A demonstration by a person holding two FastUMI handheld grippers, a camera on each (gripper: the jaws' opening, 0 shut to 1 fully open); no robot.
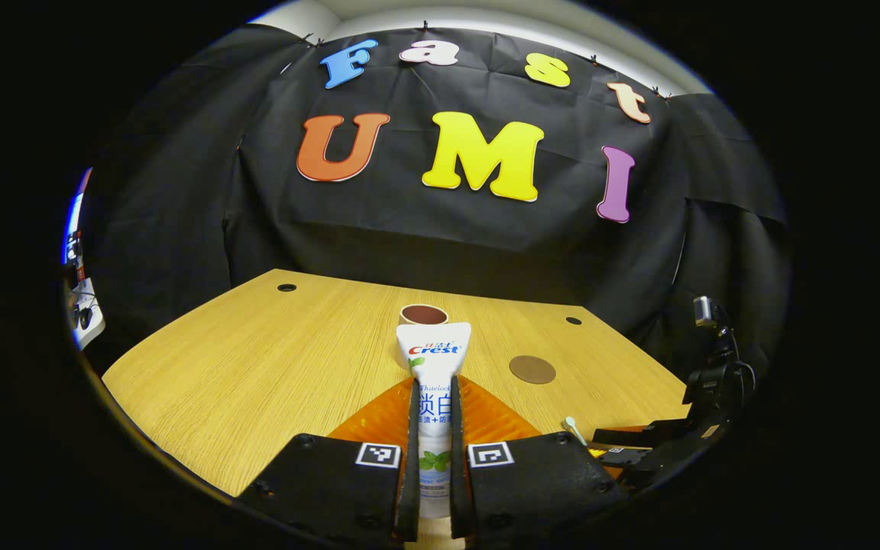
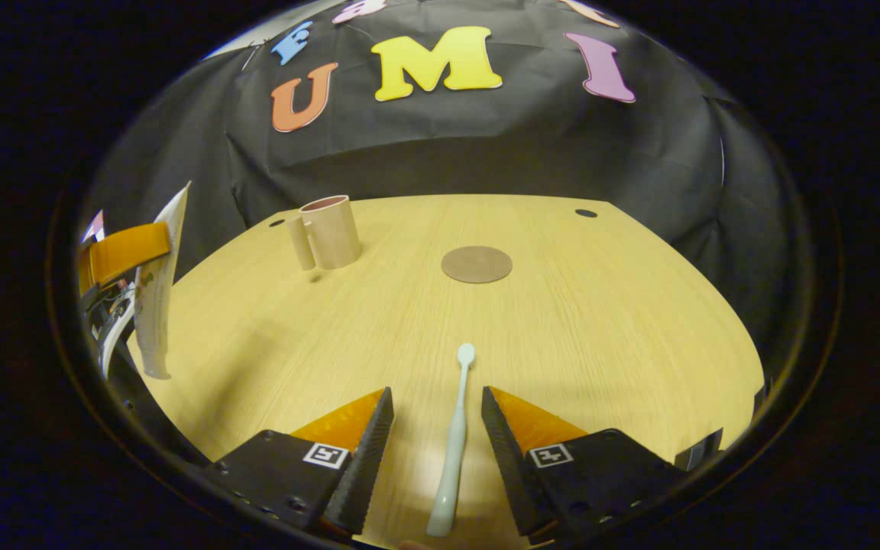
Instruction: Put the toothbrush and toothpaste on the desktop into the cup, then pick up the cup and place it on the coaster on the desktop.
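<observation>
Toothpaste [image 1: 434,397] sits clamped in my left gripper [image 1: 434,428]: in the left gripper view both fingers press against the sides of the tube, which stands upright between them with its flat crimped end up and its lower end dropping below the fingers. It is lifted off the desk [image 1: 257,367]. Past the top of the tube I see the rim of the cup [image 1: 423,314], partly hidden by the tube itself. The round brown coaster [image 1: 532,370] lies flat on the wood to the right of the cup, apart from it. Low on the right of that view I catch the head of the toothbrush [image 1: 571,426] and the right gripper's dark body beside it.

In the right gripper view my right gripper [image 2: 432,428] is spread wide, one finger on each side of the toothbrush [image 2: 455,435] with clear wood showing between each finger and the handle, so neither touches it. The brush lies flat on the desk [image 2: 600,344], head pointing away from me toward the coaster [image 2: 477,264]. The cup [image 2: 331,231] stands upright at the far left of the desk, handle turned to its left, well apart from the coaster. At the left edge of this view I see the left gripper [image 2: 123,252] holding the toothpaste [image 2: 157,290] above the desk's near left corner.
</observation>
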